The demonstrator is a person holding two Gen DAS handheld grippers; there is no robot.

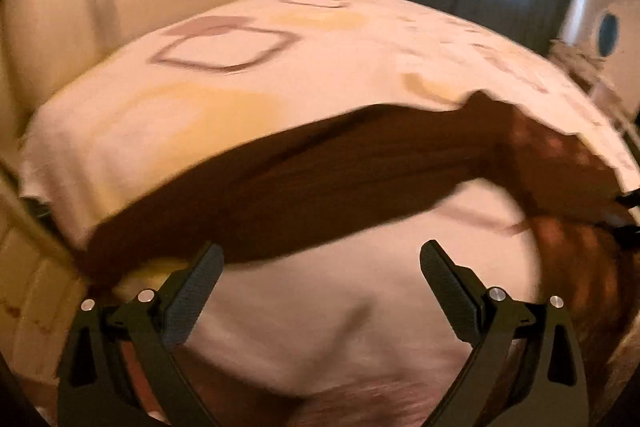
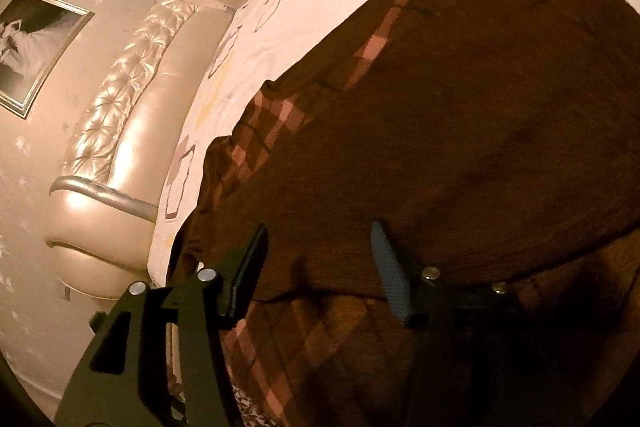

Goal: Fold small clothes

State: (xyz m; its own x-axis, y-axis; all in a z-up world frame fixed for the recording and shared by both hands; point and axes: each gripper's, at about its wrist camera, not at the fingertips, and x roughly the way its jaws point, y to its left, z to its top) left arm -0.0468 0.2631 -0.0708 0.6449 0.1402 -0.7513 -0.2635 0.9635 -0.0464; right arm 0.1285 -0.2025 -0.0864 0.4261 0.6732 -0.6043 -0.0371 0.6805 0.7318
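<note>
Brown sweater spread across the patterned bed sheet, pink-checked trim along one edge. Left gripper with jaws wide, empty, just short of the garment's near edge, over bare sheet. Right gripper with jaws parted, directly above the brown fabric; whether touching, cannot tell. Padded headboard beyond.

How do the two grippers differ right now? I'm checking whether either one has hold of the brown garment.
The left gripper has its jaws spread wide over bare bedsheet, with the brown garment beyond its fingertips. The right gripper has its jaws set narrower and sits right over the garment, fingertips against the fabric. Both are open, and neither is clamped on the cloth.
</note>
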